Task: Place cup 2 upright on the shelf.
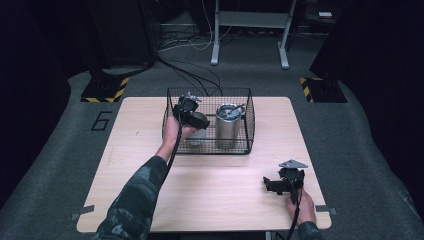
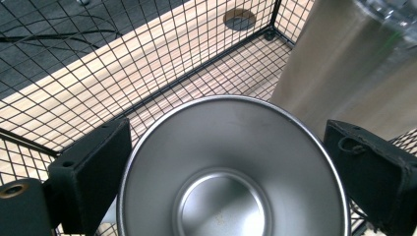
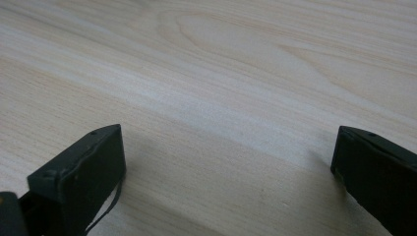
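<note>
A black wire basket (image 1: pixel 248 131) stands at the back middle of the wooden table (image 1: pixel 210 190). Inside it, on the right, is a tall steel tumbler (image 1: pixel 228 131) with a clear lid; the tumbler (image 2: pixel 339 64) also rises just beyond the left gripper's jaws. My left gripper (image 1: pixel 192 119) reaches into the basket's left half and is shut on a shorter steel cup (image 1: pixel 198 133). The cup's open mouth (image 2: pixel 231 187) sits between the two black jaws of the left gripper (image 2: pixel 228 130). My right gripper (image 1: pixel 272 185) rests low over the table's near right, and in its own view the right gripper (image 3: pixel 228 135) stands open over bare wood.
A round hole in the tabletop (image 2: pixel 239 19) lies beyond the basket wall (image 2: pixel 98 73). Cables (image 1: pixel 190 70) run over the grey floor behind the table. A white frame's legs (image 1: pixel 216 45) stand farther back, and striped bases (image 1: pixel 105 90) flank the table.
</note>
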Available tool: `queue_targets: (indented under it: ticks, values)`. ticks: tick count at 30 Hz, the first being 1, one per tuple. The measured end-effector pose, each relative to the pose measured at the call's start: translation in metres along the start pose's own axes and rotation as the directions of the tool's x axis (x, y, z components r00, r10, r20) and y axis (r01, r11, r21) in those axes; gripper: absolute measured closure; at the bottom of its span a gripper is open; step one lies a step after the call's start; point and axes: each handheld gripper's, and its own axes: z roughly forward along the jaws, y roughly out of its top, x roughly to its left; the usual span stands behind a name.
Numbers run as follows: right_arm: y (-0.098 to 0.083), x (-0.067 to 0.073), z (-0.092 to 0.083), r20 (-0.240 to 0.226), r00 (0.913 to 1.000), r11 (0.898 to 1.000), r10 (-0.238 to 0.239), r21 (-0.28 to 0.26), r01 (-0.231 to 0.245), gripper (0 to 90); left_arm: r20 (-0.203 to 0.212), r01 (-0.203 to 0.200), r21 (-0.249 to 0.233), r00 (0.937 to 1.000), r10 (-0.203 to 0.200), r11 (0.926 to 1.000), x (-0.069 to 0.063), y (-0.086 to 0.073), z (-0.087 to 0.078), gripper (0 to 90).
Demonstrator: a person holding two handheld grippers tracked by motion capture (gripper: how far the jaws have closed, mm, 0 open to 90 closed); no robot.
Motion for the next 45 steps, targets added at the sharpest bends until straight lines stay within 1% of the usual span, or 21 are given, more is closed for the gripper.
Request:
queue_targets:
  ticks: [3,6,8,10,14,16,20,22,23,25,27,29,32,34,36,37,40,42,43,44,45]
  values:
    - [0.0,0.0,0.0,0.0,1.0,1.0,0.0,0.0,0.0,0.0,0.004,0.009,0.004,0.9999,-0.009,0.9999,-0.001,-0.001,0.005,6.6]
    - [0.0,0.0,0.0,0.0,1.0,1.0,0.0,0.0,0.0,0.0,-0.004,0.007,0.014,1.0,-0.007,0.9999,-0.002,-0.001,0.012,6.6]
    - [0.0,0.0,0.0,0.0,1.0,1.0,0.0,0.0,0.0,0.0,0.0,0.018,0.014,0.9998,-0.018,0.9997,-0.002,-0.003,0.016,6.6]
    - [0.0,0.0,0.0,0.0,1.0,1.0,0.0,0.0,0.0,0.0,-0.006,0.017,0.029,0.9998,-0.017,0.9994,-0.001,-0.004,0.02,6.6]
    - [0.0,0.0,0.0,0.0,1.0,1.0,0.0,0.0,0.0,0.0,-0.016,0.028,0.034,0.9995,-0.027,0.999,0.003,-0.006,0.025,6.5]
    - [0.0,0.0,0.0,0.0,1.0,1.0,0.0,0.0,0.0,0.0,-0.021,0.04,0.02,0.999,-0.04,0.999,0.005,-0.006,0.026,6.5]
    - [0.0,0.0,0.0,0.0,1.0,1.0,0.0,0.0,0.0,0.0,-0.025,0.035,0.025,0.9991,-0.034,0.9991,0.006,-0.007,0.026,6.5]
    - [0.0,0.0,0.0,0.0,1.0,1.0,0.0,0.0,0.0,0.0,-0.021,0.048,0.031,0.9987,-0.047,0.9984,0.006,-0.007,0.026,6.4]
    - [0.0,0.0,0.0,0.0,1.0,1.0,0.0,0.0,0.0,0.0,-0.021,0.047,0.037,0.9987,-0.046,0.9982,0.006,-0.008,0.025,6.4]
    - [0.0,0.0,0.0,0.0,1.0,1.0,0.0,0.0,0.0,0.0,-0.021,0.048,0.05,0.9987,-0.047,0.9976,0.007,-0.01,0.023,6.3]
    - [0.0,0.0,0.0,0.0,1.0,1.0,0.0,0.0,0.0,0.0,-0.017,0.045,0.051,0.9989,-0.044,0.9977,0.008,-0.011,0.021,6.1]
    - [0.0,-0.001,0.0,-0.009,0.9999,1.0,-0.014,0.004,0.014,0.0,-0.03,0.039,0.067,0.9989,-0.037,0.997,0.008,-0.011,0.018,6.0]
    - [0.0,-0.001,0.0,-0.007,0.9999,1.0,-0.013,0.003,0.013,0.0,-0.025,0.058,0.031,0.9981,-0.057,0.9978,0.01,-0.012,0.011,2.9]
    - [0.0,-0.001,0.0,-0.007,0.9999,1.0,-0.013,0.003,0.013,0.0,-0.01,0.056,0.02,0.9984,-0.055,0.9983,0.009,-0.011,0.006,0.1]
    - [0.0,-0.001,0.0,-0.009,0.9998,1.0,-0.017,0.005,0.017,0.0,0.001,0.052,0.001,0.9987,-0.052,0.9987,0.007,-0.009,0.0,0.2]
    - [0.0,-0.001,0.0,-0.007,0.9999,1.0,-0.014,0.003,0.014,0.0,0.0,0.056,-0.008,0.9985,-0.056,0.9984,0.006,-0.009,-0.002,0.2]
    - [0.0,-0.001,0.0,-0.007,0.9999,1.0,-0.014,0.003,0.014,0.0,0.026,0.058,-0.024,0.998,-0.058,0.998,0.005,-0.005,-0.011,0.2]
    - [0.0,-0.001,0.0,-0.008,0.9998,1.0,-0.016,0.004,0.016,0.0,0.04,0.036,-0.026,0.9986,-0.034,0.999,0.002,-0.001,-0.02,0.1]
    - [0.0,0.0,0.0,-0.005,0.9999,1.0,-0.009,0.002,0.009,0.0,0.043,0.032,-0.025,0.9986,-0.031,0.9992,0.002,0.0,-0.024,0.2]
    - [0.0,-0.001,0.0,-0.008,0.9999,1.0,-0.015,0.004,0.015,0.0,0.045,0.031,-0.031,0.9986,-0.029,0.999,0.001,0.001,-0.027,0.2]
    - [0.0,0.0,0.0,-0.005,1.0,1.0,-0.006,0.0,0.006,0.0,0.051,0.023,-0.033,0.9985,-0.021,0.9992,0.001,0.003,-0.031,0.2]
